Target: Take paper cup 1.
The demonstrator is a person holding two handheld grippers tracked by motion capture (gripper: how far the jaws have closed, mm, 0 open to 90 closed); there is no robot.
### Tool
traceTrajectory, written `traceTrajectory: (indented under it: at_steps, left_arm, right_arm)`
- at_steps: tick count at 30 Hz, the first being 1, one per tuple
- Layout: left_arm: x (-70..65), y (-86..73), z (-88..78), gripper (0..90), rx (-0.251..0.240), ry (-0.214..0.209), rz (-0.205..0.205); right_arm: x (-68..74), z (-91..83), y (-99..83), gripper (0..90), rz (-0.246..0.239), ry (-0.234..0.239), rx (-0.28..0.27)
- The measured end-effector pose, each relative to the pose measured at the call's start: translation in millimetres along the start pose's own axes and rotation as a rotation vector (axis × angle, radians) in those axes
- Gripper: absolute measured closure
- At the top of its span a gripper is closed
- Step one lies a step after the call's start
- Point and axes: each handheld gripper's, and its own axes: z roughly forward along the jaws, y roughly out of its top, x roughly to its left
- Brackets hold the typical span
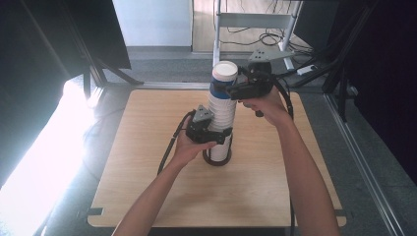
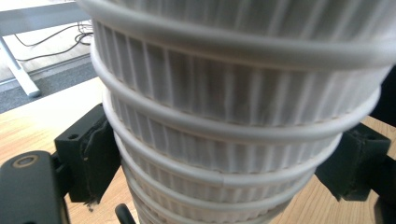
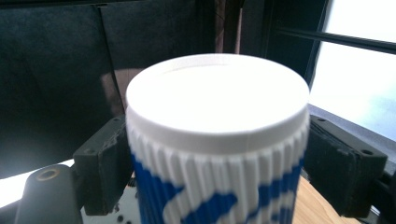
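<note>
Centre of the wooden table [image 1: 147,196]: a tall stack of cups [image 1: 220,118], ribbed and white, upright, foot set in a black ring [image 1: 218,161].

Low on the stack, clamped from the left: the left gripper [image 1: 216,136], pads pressed against the ribs on both sides, steadying the column.

At the very top, reaching in from the right: the right gripper [image 1: 231,91], jaws standing on either side of the top cup [image 3: 217,140], the blue-and-white one, just under its rim. Pads right beside the wall; impossible to tell whether pressing or merely alongside.

Main risk, probably: toppling. So tall a column, held only near its foot, with any sideways push at the top levering it over, ring and all.

Next: several cups coming away together instead of one, if wedged tight, then dropping off on the way up.

Then: slipping. A weak grip on the ribs letting the top cup tilt and jam back in crooked.

Least: a squeeze too hard denting the thin paper rim.
</note>
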Motion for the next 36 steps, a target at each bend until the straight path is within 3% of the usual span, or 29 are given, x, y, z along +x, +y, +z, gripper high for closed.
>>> traceTrajectory:
  at_steps: [10, 19, 24, 28, 36]
  left_arm:
    - [0.3, 0.0, -0.3, 12.4, 0.001, -0.001, -0.002]
    - [-0.4, 0.1, 0.5, 12.4, -0.001, -0.001, -0.002]
    - [-0.2, 0.2, 0.3, 12.4, 0.002, -0.003, -0.001]
    - [-0.2, 0.3, 0.0, 12.4, 0.003, -0.003, -0.001]
    - [-1.4, 0.5, 0.4, 12.4, 0.005, -0.009, -0.005]
  right_arm:
    - [2.8, 9.3, 4.4, 24.7, -0.013, -0.005, 0.004]
    - [2.9, 4.9, 7.2, 25.7, -0.017, -0.016, -0.018]
    - [4.7, 1.3, 10.9, 26.1, -0.018, -0.028, -0.059]
    - [6.6, 1.4, 12.1, 26.4, -0.031, -0.032, -0.035]
    - [9.9, -4.4, 20.0, 26.7, -0.047, -0.059, -0.060]
